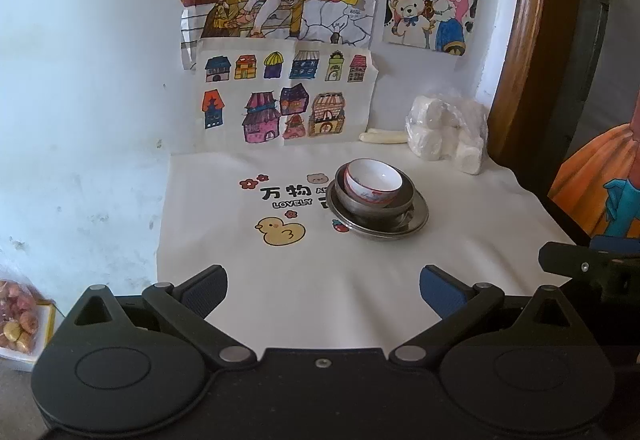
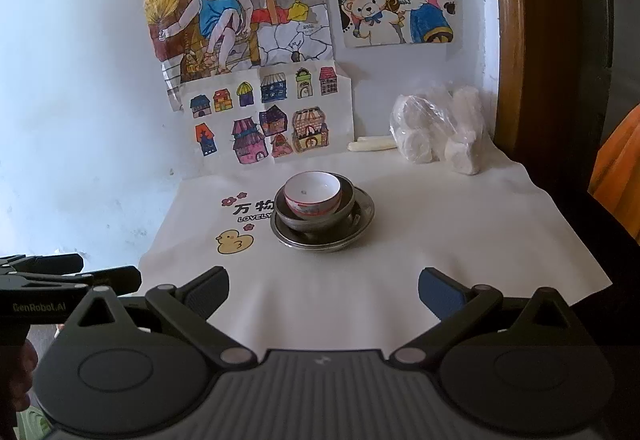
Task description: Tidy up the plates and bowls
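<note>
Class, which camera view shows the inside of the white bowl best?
The right wrist view: the white bowl sits near centre with more of its interior showing. The left wrist view shows it tilted, interior partly hidden.

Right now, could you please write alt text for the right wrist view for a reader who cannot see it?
A white ceramic bowl with red pattern sits nested in a grey metal bowl on a round metal plate, upon a white printed tablecloth. The right gripper is open in front, holding nothing.

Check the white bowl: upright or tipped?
Tipped slightly. The white bowl leans inside the metal bowl, its rim slanting rather than level.
</note>
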Tool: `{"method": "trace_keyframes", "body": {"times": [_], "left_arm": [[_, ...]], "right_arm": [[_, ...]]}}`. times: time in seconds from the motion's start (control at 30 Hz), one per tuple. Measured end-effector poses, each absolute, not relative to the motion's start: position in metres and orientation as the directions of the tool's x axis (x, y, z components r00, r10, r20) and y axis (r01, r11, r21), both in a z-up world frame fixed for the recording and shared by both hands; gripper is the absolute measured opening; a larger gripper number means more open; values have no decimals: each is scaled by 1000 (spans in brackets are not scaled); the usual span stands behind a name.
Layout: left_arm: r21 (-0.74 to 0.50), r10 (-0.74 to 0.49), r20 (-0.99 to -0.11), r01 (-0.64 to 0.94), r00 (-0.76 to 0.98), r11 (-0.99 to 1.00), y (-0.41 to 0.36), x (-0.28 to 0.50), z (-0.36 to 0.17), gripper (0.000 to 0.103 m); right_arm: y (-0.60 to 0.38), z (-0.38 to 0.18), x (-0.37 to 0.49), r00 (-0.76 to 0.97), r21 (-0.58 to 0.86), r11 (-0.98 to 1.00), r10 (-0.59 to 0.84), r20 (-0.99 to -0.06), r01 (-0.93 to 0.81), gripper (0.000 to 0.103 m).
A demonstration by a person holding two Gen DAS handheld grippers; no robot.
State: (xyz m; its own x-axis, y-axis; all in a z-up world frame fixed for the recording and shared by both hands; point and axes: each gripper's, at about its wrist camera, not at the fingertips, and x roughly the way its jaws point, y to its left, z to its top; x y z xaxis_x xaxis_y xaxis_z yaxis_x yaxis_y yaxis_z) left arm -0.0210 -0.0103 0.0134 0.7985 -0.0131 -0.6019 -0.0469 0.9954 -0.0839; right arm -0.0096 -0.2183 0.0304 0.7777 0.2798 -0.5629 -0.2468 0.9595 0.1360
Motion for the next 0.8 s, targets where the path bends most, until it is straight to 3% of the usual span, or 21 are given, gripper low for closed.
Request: {"method": "trace_keyframes", "body": {"times": [0.8], "left_arm": [[-80, -34, -591, -16, 806, 997, -10, -30, 12, 102]], "right_arm": [[-222, 25, -12, 768, 139, 961, 274, -579, -238, 103]]}}
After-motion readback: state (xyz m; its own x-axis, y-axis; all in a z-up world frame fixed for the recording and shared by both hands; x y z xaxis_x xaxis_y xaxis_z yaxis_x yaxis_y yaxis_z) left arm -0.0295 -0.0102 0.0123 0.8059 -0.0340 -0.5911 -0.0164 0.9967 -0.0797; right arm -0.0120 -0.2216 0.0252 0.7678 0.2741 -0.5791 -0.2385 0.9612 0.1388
